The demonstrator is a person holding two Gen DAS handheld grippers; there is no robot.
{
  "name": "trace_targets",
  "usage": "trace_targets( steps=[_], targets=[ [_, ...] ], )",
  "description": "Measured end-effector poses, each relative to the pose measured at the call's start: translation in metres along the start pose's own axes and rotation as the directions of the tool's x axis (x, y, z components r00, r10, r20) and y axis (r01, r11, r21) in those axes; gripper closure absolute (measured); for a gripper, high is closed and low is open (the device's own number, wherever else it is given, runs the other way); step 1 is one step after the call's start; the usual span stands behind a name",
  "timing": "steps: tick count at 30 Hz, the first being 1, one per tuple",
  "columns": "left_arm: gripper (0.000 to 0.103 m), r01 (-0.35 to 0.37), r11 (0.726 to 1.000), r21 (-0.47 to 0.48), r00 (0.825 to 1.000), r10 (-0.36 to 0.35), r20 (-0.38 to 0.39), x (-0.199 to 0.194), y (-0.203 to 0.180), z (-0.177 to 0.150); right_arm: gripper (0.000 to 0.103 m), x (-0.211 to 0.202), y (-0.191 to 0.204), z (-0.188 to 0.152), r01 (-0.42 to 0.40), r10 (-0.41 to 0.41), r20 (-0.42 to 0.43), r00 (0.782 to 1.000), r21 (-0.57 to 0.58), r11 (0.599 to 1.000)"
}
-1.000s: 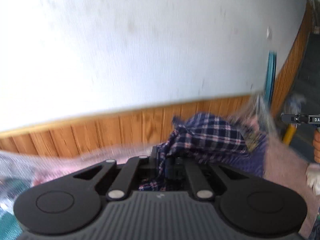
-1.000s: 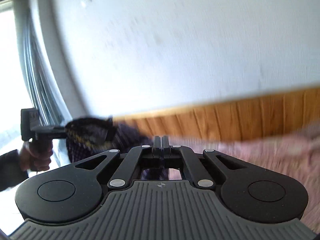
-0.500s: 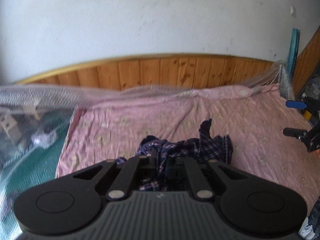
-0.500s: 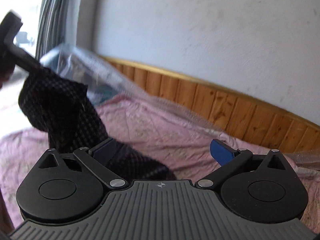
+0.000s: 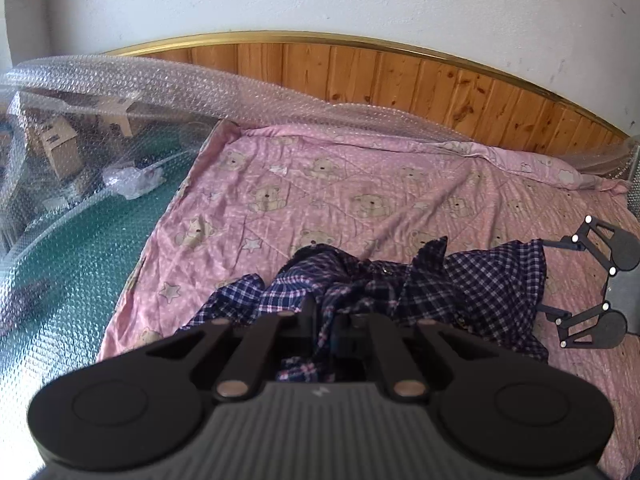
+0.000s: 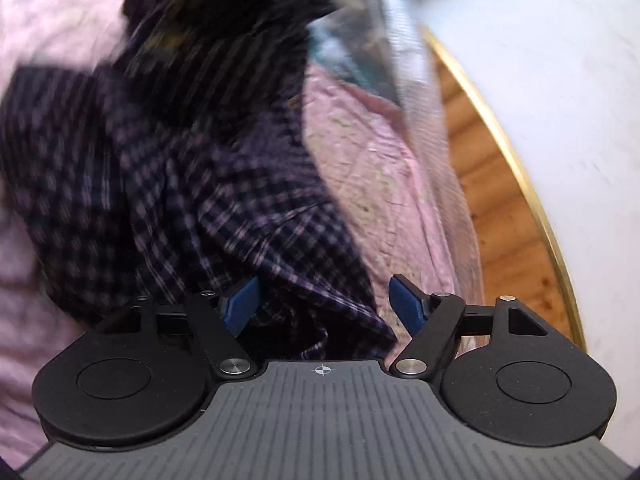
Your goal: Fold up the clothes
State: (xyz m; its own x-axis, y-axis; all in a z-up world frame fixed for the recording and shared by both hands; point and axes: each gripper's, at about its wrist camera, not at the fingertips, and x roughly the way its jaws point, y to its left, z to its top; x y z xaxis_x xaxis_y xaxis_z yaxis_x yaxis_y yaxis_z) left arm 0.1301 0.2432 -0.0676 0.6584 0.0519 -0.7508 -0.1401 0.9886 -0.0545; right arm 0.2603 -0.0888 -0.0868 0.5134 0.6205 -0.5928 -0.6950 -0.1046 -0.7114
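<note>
On cardboard box: label print unreadable.

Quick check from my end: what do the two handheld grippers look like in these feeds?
Both match: a ribbed grey body with a small cross mark, two round black discs and black linkage arms with silver pivot pins. The right gripper has blue finger pads. The left gripper shows black fingers. No cables or sleeves visible.
</note>
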Motion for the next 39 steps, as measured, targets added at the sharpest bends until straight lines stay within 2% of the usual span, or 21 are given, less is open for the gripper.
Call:
trace_targets(
  steps=[2,3,5,7,10,11,12,13,14,16,18,21,23,25,27,31,33,34,35,36,39],
  targets=[
    [0.097,-0.014,0.999,-0.03,1.0,0.014,-0.006,0.004,0.007,0.001,0.044,0.019,0.005,-0.001,-0.004,0.004,-0.003,1.0,-0.065,0.998],
    [0.097,-0.021,0.999,-0.044,1.0,0.02,-0.008,0.006,0.01,0.002,0.057,0.026,0.006,0.0,-0.007,0.007,0.002,1.0,-0.088,0.996],
    [0.097,-0.027,0.998,-0.063,1.0,0.026,-0.014,0.008,0.015,0.0,0.068,0.022,0.003,0.01,0.022,-0.014,0.08,0.997,-0.098,0.995],
    [0.097,-0.029,0.997,-0.072,0.999,0.028,-0.019,0.009,0.018,-0.002,0.068,0.014,-0.001,0.022,0.043,-0.027,0.15,0.988,-0.107,0.993],
    [0.096,-0.023,0.996,-0.082,1.0,0.022,-0.023,0.011,0.021,-0.005,0.063,0.032,-0.004,0.031,0.004,0.008,0.112,0.994,-0.106,0.994],
    [0.096,-0.022,0.996,-0.084,1.0,0.02,-0.024,0.011,0.022,-0.006,0.063,0.045,-0.003,0.029,-0.035,0.043,0.075,0.996,-0.101,0.994],
    [0.096,-0.021,0.997,-0.081,1.0,0.019,-0.025,0.012,0.022,-0.007,0.075,0.056,-0.002,0.027,-0.074,0.078,0.04,0.996,-0.093,0.993],
    [0.096,-0.021,0.997,-0.076,1.0,0.019,-0.024,0.013,0.021,-0.007,0.092,0.061,-0.005,0.026,-0.114,0.116,0.024,0.993,-0.066,0.991],
    [0.097,-0.025,0.998,-0.062,1.0,0.024,-0.019,0.011,0.02,-0.007,0.103,0.06,-0.012,0.026,-0.127,0.127,0.013,0.992,-0.018,0.992],
    [0.097,-0.033,0.999,-0.018,0.999,0.033,0.019,0.0,0.014,-0.005,0.103,0.038,-0.034,0.027,-0.104,0.101,0.043,0.994,0.072,0.992],
    [0.098,-0.015,1.0,0.026,0.996,0.013,0.086,-0.023,0.007,-0.001,0.103,-0.005,-0.067,0.028,-0.046,0.032,0.074,0.997,0.197,0.979],
    [0.098,0.039,0.996,0.085,0.977,-0.056,0.208,-0.075,-0.002,0.014,0.103,-0.082,-0.116,0.027,0.048,-0.094,0.111,0.989,0.361,0.931],
    [0.098,0.08,0.989,0.124,0.948,-0.114,0.299,-0.117,-0.008,0.025,0.103,-0.146,-0.142,0.031,0.108,-0.183,0.134,0.974,0.432,0.895],
    [0.098,0.122,0.979,0.164,0.902,-0.178,0.394,-0.164,-0.014,0.038,0.103,-0.215,-0.161,0.038,0.171,-0.269,0.152,0.951,0.468,0.867],
    [0.098,0.161,0.965,0.206,0.839,-0.244,0.487,-0.212,-0.018,0.051,0.103,-0.281,-0.17,0.048,0.221,-0.342,0.175,0.923,0.485,0.846],
    [0.098,0.201,0.93,0.307,0.691,-0.357,0.628,-0.303,-0.034,0.08,0.103,-0.392,-0.175,0.069,0.311,-0.468,0.212,0.858,0.512,0.801],
    [0.098,0.224,0.916,0.333,0.638,-0.396,0.661,-0.335,-0.042,0.099,0.103,-0.441,-0.181,0.078,0.339,-0.516,0.227,0.826,0.531,0.777],
    [0.098,0.24,0.908,0.344,0.613,-0.417,0.671,-0.348,-0.046,0.108,0.103,-0.46,-0.184,0.081,0.341,-0.526,0.23,0.819,0.543,0.767],
    [0.098,0.262,0.9,0.348,0.599,-0.434,0.673,-0.358,-0.05,0.119,0.103,-0.474,-0.19,0.08,0.331,-0.53,0.233,0.815,0.563,0.758],
    [0.098,0.292,0.892,0.346,0.594,-0.453,0.665,-0.364,-0.054,0.131,0.103,-0.488,-0.195,0.079,0.321,-0.533,0.237,0.812,0.582,0.748],
    [0.097,0.375,0.867,0.328,0.599,-0.497,0.628,-0.36,-0.069,0.172,0.103,-0.513,-0.211,0.064,0.272,-0.522,0.238,0.819,0.64,0.719]
  ],
)
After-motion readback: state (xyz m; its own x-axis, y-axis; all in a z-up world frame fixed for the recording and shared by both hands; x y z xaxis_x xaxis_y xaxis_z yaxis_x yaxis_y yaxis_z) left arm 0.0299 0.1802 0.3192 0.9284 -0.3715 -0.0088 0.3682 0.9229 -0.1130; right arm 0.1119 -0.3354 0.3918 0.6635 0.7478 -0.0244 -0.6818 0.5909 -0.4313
